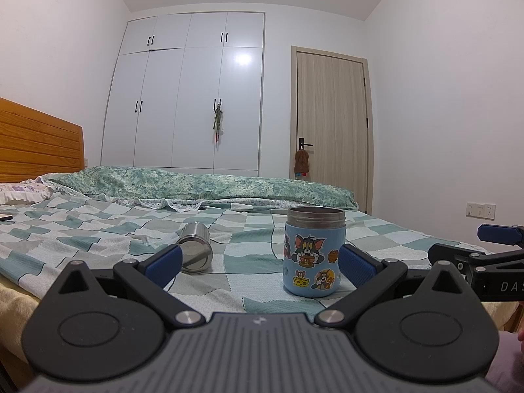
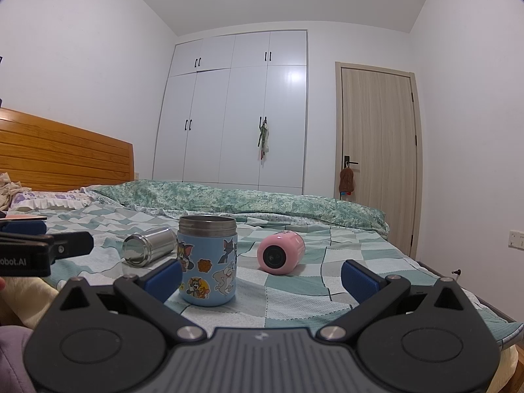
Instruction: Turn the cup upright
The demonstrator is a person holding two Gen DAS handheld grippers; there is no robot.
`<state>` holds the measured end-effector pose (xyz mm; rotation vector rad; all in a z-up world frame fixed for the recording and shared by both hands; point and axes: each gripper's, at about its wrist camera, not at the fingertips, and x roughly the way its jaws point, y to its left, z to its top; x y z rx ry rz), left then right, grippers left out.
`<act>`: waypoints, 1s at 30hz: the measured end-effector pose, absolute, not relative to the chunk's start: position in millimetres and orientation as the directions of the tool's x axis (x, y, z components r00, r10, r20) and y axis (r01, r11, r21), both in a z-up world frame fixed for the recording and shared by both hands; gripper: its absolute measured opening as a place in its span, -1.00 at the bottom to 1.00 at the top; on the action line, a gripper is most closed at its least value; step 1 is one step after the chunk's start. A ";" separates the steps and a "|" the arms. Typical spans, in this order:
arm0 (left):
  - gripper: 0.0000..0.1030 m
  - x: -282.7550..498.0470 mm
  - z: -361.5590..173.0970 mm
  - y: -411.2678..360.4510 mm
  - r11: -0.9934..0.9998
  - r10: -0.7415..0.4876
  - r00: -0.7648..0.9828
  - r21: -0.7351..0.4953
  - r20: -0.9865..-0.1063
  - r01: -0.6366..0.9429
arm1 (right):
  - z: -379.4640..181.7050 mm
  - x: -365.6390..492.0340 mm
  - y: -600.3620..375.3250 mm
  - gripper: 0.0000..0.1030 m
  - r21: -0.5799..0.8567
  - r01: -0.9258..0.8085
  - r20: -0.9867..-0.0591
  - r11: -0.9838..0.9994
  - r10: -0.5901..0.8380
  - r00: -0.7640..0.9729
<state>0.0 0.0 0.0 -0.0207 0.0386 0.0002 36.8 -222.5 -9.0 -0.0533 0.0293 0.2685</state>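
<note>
A blue cartoon-sticker cup (image 1: 313, 251) stands upright on the checked bed sheet; it also shows in the right wrist view (image 2: 208, 260). A steel cup (image 1: 195, 247) lies on its side to its left, also in the right wrist view (image 2: 149, 245). A pink cup (image 2: 280, 252) lies on its side to the right, its end facing me. My left gripper (image 1: 260, 268) is open and empty, the blue cup just inside its right finger. My right gripper (image 2: 261, 280) is open and empty, the blue cup by its left finger, the pink cup beyond the gap.
A green floral duvet (image 1: 203, 185) lies folded along the far side of the bed. A wooden headboard (image 2: 65, 154) is at the left. The other gripper shows at the right edge of the left wrist view (image 1: 484, 255) and at the left edge of the right wrist view (image 2: 39, 249).
</note>
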 end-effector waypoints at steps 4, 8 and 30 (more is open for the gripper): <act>1.00 0.0 0.0 0.1 1.000 0.000 0.999 -0.021 -0.039 -0.001 | -9.2 37.4 -222.3 1.00 -0.049 -0.266 -0.036 0.963 0.264 0.964; 1.00 0.0 0.0 0.1 1.000 0.000 0.999 -0.021 -0.038 -0.001 | -9.5 38.1 -222.1 1.00 -0.049 -0.266 -0.038 0.963 0.264 0.964; 1.00 50.5 29.9 14.3 1.000 -0.001 0.995 -0.016 -0.100 -0.001 | 26.0 106.8 -227.3 1.00 0.008 -0.302 -0.051 0.953 0.302 0.952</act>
